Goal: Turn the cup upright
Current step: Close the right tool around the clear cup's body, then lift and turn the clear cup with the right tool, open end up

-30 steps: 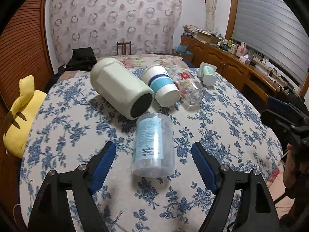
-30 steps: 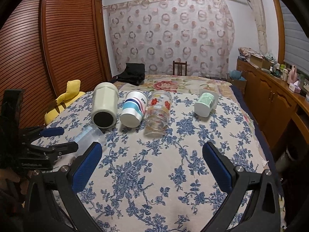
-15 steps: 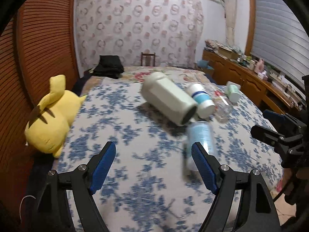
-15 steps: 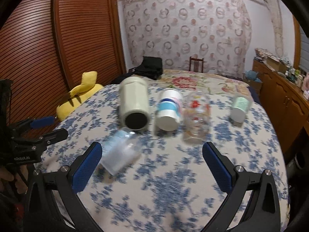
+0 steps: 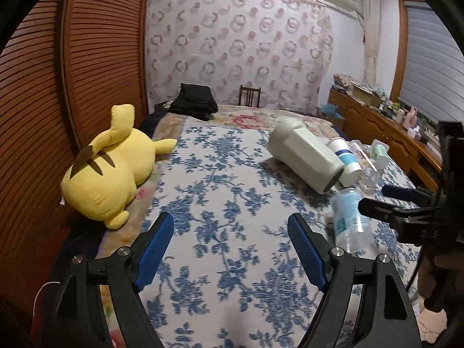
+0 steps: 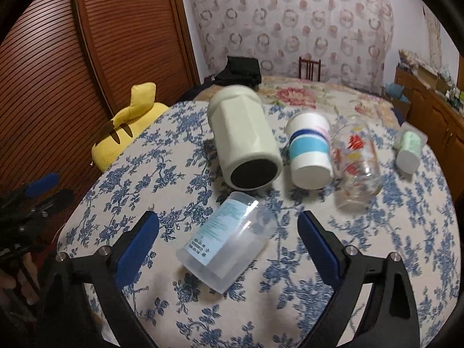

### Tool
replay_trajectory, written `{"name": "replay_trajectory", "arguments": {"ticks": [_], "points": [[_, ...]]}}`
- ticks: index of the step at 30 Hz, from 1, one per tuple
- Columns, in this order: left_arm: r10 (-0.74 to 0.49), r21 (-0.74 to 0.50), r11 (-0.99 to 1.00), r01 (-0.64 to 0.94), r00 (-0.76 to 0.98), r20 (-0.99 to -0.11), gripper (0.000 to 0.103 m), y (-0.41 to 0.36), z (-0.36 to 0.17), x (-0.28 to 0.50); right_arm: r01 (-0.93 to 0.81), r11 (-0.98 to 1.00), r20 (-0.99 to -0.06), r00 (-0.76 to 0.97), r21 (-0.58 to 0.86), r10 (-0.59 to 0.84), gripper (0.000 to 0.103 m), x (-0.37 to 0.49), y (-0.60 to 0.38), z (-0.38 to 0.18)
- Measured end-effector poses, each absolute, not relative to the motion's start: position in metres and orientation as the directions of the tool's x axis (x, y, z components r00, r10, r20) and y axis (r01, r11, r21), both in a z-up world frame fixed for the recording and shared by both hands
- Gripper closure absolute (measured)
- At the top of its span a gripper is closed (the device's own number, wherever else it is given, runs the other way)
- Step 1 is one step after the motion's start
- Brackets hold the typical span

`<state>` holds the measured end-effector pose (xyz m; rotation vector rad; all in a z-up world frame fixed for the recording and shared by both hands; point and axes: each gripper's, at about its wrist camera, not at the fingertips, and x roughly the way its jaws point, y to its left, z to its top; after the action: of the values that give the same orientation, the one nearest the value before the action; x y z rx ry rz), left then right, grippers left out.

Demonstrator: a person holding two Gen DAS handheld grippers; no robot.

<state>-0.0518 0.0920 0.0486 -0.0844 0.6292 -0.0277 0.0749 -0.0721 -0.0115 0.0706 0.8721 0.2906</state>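
Risk lies nearest: the right tool (image 6: 227, 239), jaws wide and empty, straddles the clear plastic cup with pale blue label (image 6: 224, 239) lying on the blue-floral surface (image 6: 377, 261), which may roll into the grey-green faceted tumbler (image 6: 243, 142) beyond; the left tool (image 5: 230, 249) gapes idle.

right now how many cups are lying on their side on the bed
5. Clear plastic cup nearest, between the right gripper fingers; behind it a row: big pale green cup, blue-striped cup, printed glass, small green cup far right. None looks hidden.
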Motion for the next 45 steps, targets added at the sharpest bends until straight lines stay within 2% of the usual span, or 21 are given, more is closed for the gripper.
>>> {"name": "replay_trajectory", "arguments": {"ticks": [19, 25, 28, 30, 32, 37, 44, 45], "points": [[-0.052, -0.084, 0.996, 0.004, 0.81, -0.584, 0.021, 0.097, 0.046, -0.052, -0.175, 0.967, -0.847, 0.472, 0.184, 0.246, 0.009, 0.088, -0.096, -0.049], [-0.056, -0.082, 0.997, 0.01, 0.809, -0.586, 0.021, 0.094, 0.045, -0.05, -0.181, 0.968, -0.847, 0.474, 0.174, 0.241, 0.01, 0.089, -0.103, -0.047], [-0.053, -0.075, 0.997, 0.012, 0.807, -0.587, 0.021, 0.094, 0.045, -0.051, -0.217, 0.963, -0.847, 0.471, 0.159, 0.246, 0.019, 0.094, -0.095, -0.042], [-0.051, -0.072, 0.997, 0.01, 0.807, -0.588, 0.021, 0.094, 0.045, -0.05, -0.241, 0.961, -0.853, 0.465, 0.138, 0.239, 0.03, 0.1, -0.088, -0.04], [-0.048, -0.071, 0.997, 0.008, 0.807, -0.589, 0.021, 0.093, 0.045, -0.05, -0.258, 0.958, -0.862, 0.45, 0.123, 0.232, 0.035, 0.107, -0.083, -0.038], [-0.048, -0.068, 0.998, 0.01, 0.806, -0.589, 0.021, 0.093, 0.045, -0.049, -0.299, 0.95, -0.888, 0.406, 0.094, 0.215, 0.036, 0.124, -0.072, -0.038], [-0.054, -0.063, 0.998, 0.021, 0.805, -0.59, 0.021, 0.09, 0.045, -0.049, -0.313, 0.941, -0.918, 0.325, 0.124, 0.229, 0.037, 0.139, -0.066, -0.045], [-0.055, -0.062, 0.998, 0.023, 0.805, -0.591, 0.021, 0.09, 0.045, -0.049, -0.315, 0.941, -0.92, 0.32, 0.124, 0.228, 0.045, 0.14, -0.064, -0.047]]}}
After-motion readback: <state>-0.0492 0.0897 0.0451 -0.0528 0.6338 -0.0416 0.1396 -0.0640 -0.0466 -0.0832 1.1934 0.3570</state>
